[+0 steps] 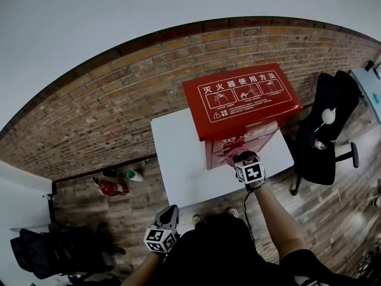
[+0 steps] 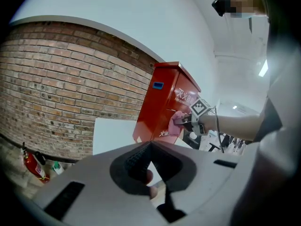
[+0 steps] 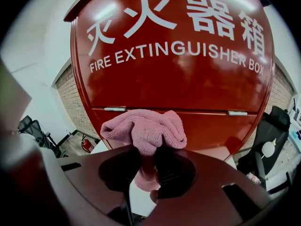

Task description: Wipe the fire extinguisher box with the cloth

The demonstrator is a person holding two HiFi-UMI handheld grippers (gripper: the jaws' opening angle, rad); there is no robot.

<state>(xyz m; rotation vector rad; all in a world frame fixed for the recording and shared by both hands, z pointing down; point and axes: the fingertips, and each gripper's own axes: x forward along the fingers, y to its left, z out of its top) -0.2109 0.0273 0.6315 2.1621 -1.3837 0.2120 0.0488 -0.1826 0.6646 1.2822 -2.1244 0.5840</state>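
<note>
The red fire extinguisher box [image 1: 244, 103] stands on a white table [image 1: 178, 165] against the brick wall. My right gripper [image 1: 239, 158] is shut on a pink cloth [image 1: 228, 158] and presses it against the lower front of the box. In the right gripper view the bunched cloth [image 3: 143, 130] sits between the jaws of that gripper [image 3: 148, 150], just under the box's [image 3: 174, 74] hinge line. My left gripper [image 1: 170, 211] hangs low near my body, away from the table. Its jaws [image 2: 149, 147] are shut with nothing in them, and the box [image 2: 164, 102] is off to the side.
A red fire extinguisher [image 1: 110, 187] and a small green-and-white bottle [image 1: 134, 175] lie on the wooden floor left of the table. Black office chairs [image 1: 327, 130] stand to the right. A black bag [image 1: 53, 252] sits at lower left.
</note>
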